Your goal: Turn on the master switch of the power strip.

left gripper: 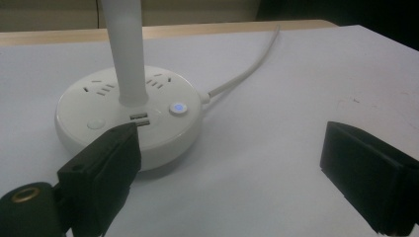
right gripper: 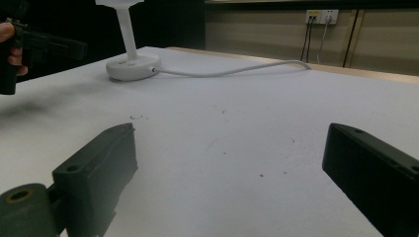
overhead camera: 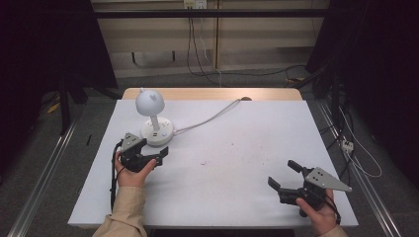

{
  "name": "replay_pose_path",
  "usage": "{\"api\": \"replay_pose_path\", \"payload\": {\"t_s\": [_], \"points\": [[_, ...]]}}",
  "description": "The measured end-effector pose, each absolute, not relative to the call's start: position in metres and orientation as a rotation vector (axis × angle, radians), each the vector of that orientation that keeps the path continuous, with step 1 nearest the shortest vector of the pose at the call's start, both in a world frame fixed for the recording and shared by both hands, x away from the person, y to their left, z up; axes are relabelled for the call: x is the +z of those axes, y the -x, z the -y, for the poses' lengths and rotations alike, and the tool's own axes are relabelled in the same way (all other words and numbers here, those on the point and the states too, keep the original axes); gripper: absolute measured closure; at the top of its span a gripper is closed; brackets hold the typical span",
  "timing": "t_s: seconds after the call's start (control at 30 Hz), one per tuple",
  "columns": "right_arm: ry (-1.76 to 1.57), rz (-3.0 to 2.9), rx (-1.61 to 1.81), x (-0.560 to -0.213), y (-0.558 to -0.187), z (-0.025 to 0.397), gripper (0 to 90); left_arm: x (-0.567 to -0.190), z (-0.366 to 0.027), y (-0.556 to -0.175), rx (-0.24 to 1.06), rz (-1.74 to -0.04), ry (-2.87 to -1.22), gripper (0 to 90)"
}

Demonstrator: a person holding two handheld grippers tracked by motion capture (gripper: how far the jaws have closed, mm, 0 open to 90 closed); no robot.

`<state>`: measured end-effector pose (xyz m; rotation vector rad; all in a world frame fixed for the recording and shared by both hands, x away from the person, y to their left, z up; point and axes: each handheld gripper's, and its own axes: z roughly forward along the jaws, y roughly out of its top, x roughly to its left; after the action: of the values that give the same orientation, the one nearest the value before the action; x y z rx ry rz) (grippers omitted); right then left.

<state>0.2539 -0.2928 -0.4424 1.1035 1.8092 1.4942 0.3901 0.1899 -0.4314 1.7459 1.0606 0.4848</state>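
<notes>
Left gripper (overhead camera: 154, 149): jaws spread wide, holding nothing, just beside the white round plastic lamp base (left gripper: 129, 114) at the table's far left.
Right gripper (overhead camera: 286, 176): jaws apart, empty, resting near the front right, well apart from the lamp.
Likely target: small round lit button (left gripper: 178, 108) on the base top.
Advice: bring one jaw tip down squarely over the button, clear of the white stem (left gripper: 126, 49), and press gently so the base does not slide.

Lamp: white round-based desk lamp (overhead camera: 156, 129) on the white table (overhead camera: 237, 163), far left.
Left gripper (overhead camera: 150, 150): just before lamp base.
Right gripper (overhead camera: 285, 177): near right, well apart.
Cord: white cable (overhead camera: 210, 118) runs behind lamp.
</notes>
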Motion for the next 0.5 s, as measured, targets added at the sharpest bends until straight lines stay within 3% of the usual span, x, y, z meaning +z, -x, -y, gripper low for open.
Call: {"api": "replay_pose_path", "payload": {"t_s": [0.5], "points": [[-1.105,-1.812,1.497,-0.443,-0.254,0.291,6.4,-0.431,-0.201,-0.381,0.486,-1.05,-1.752,8.5]]}}
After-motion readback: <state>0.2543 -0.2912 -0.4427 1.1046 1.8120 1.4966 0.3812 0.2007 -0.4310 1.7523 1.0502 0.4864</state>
